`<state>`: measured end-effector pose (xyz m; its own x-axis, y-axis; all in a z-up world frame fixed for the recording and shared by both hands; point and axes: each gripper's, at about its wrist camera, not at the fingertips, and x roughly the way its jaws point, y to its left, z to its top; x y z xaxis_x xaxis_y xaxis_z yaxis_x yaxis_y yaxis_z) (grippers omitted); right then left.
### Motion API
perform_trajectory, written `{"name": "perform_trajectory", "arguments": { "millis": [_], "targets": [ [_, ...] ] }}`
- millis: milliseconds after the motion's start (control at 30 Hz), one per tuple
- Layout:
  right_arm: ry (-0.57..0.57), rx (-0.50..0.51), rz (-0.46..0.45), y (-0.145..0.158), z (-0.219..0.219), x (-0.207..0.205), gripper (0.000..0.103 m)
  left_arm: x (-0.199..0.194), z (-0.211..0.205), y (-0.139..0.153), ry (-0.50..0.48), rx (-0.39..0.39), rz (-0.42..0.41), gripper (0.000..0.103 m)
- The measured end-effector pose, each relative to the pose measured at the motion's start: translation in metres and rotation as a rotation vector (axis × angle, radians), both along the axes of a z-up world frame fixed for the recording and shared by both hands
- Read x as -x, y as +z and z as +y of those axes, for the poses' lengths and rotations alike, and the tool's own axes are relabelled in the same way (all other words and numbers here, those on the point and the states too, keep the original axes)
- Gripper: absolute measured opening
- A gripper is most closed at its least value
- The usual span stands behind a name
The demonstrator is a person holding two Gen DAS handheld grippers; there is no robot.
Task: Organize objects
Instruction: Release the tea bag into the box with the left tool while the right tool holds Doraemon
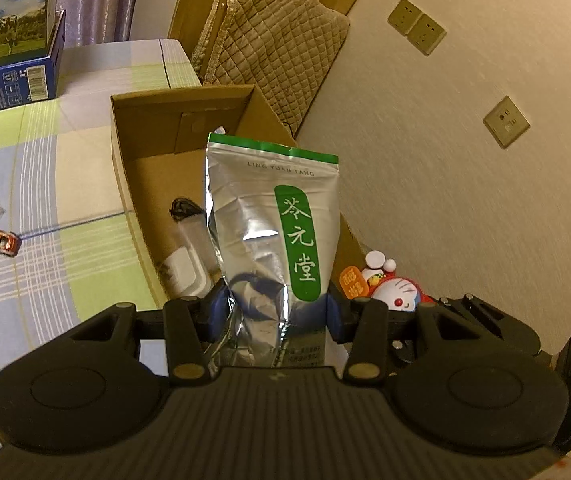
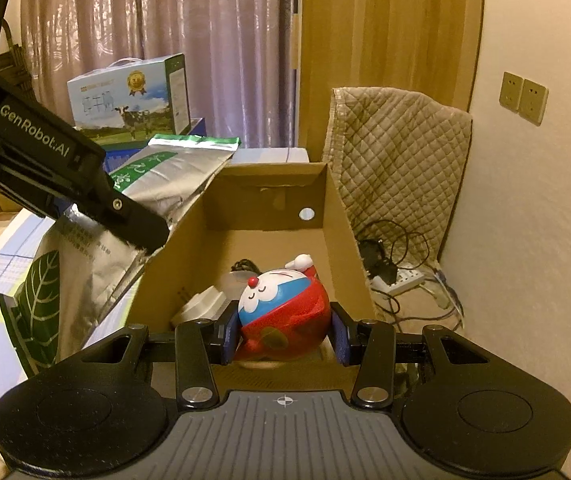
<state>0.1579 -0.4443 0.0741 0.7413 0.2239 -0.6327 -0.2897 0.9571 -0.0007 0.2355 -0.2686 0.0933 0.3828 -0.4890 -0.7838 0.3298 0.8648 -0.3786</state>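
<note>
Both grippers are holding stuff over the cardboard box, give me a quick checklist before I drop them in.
1. Left gripper grip on the silver pouch: ok, jaws pinch its lower part.
2. Right gripper grip on the cat toy: ok, jaws clamp both sides.
3. Cardboard box open: ok.
4. Free floor in the box: ok; white charger and black cable lie near the front.
5. Pouch over the box: cannot tell, it hangs around the left wall.
6. Grippers apart: ok.

silver pouch [image 1: 273, 224] — upright (green label) | red-blue toy [image 2: 283, 310] — over cardboard box [image 2: 341, 216]
</note>
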Motion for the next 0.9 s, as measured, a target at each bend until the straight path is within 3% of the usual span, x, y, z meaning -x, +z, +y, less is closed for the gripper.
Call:
{"name": "perform_trajectory", "arguments": {
  "millis": [400, 900],
  "targets": [
    [-0.009, -0.024, 0.009, -0.008, -0.010, -0.054, 0.042, -0.053, -0.013, -0.009, 0.072, 0.001, 0.014, 0.042],
    [-0.014, -0.024, 0.036, -0.030, -0.005, -0.101, 0.042, -0.106, -0.011, -0.047, 0.153, 0.006, 0.038, 0.045]
  ]
}}
